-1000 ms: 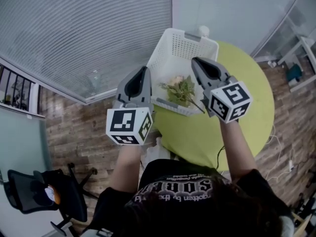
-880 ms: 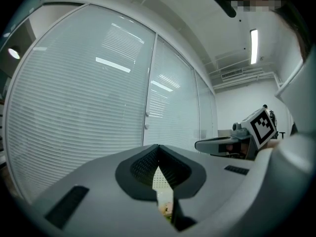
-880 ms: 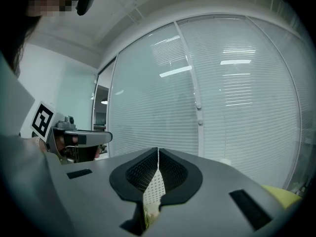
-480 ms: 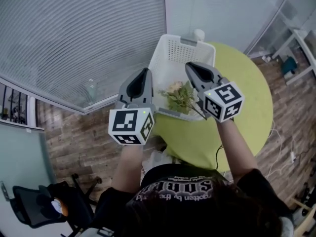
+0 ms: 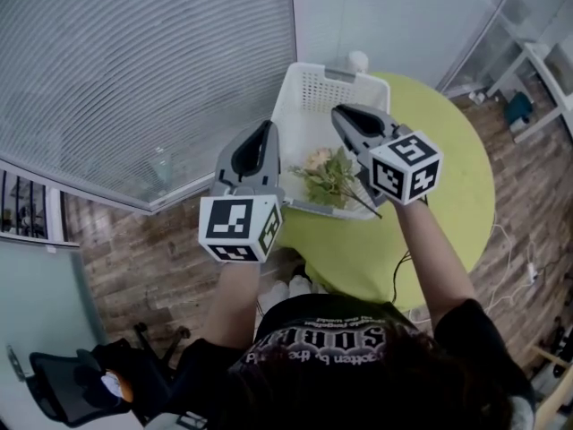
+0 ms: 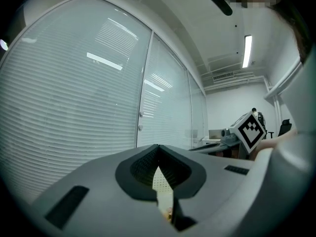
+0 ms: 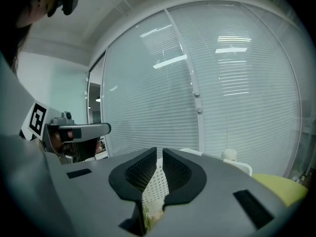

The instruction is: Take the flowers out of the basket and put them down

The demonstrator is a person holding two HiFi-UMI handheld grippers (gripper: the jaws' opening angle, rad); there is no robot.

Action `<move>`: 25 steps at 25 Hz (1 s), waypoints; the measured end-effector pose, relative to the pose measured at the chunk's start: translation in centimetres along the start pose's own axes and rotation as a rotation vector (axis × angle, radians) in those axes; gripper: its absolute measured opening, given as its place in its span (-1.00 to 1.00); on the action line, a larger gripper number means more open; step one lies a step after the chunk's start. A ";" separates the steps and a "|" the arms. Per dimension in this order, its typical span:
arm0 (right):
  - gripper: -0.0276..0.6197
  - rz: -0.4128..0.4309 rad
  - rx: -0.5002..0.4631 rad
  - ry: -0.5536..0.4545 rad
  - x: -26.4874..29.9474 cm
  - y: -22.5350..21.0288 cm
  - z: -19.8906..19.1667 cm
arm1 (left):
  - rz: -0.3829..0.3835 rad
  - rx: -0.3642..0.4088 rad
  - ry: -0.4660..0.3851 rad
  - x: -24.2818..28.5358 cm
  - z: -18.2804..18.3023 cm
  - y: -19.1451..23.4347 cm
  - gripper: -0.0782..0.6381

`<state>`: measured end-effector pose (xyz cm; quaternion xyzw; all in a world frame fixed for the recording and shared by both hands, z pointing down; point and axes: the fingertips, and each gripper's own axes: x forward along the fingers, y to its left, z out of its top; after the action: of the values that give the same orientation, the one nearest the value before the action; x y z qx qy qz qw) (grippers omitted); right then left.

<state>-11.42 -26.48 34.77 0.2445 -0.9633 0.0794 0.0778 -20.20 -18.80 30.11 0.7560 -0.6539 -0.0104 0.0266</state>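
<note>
Basket (image 5: 313,97) at left edge of table (image 5: 448,182) | flowers (image 5: 329,176) against near rim

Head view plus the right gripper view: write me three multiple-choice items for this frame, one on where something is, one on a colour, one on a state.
1. Where are the flowers?
A. on the floor
B. in the basket
C. on the bare table top

2. What colour is the round table?
A. yellow-green
B. black
C. red

3. How do the jaws of the right gripper stand?
A. wide apart
B. clamped on a cup
C. together

Key:
1 B: the head view shows them lying inside the basket, near its front wall.
2 A: the yellow-green top shows around the basket.
3 C: the right gripper view shows the pads almost touching, with only a slit between them.
</note>
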 end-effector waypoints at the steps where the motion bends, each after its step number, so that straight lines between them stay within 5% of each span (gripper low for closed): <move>1: -0.78 0.006 -0.001 0.022 0.2 0.0 -0.3 | -0.003 -0.001 -0.001 0.1 0.0 0.1 -0.77; 8: -0.31 0.046 0.001 0.144 2.1 0.2 -2.3 | -0.006 -0.012 -0.005 0.7 -0.1 0.7 -0.77; 25: -0.19 0.028 0.035 0.158 4.3 -1.2 -5.0 | -0.044 -0.015 -0.006 2.7 -0.2 0.7 -0.77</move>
<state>-13.97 -28.57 40.55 0.2252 -0.9559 0.1165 0.1483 -20.47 -21.58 30.44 0.7699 -0.6372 -0.0180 0.0300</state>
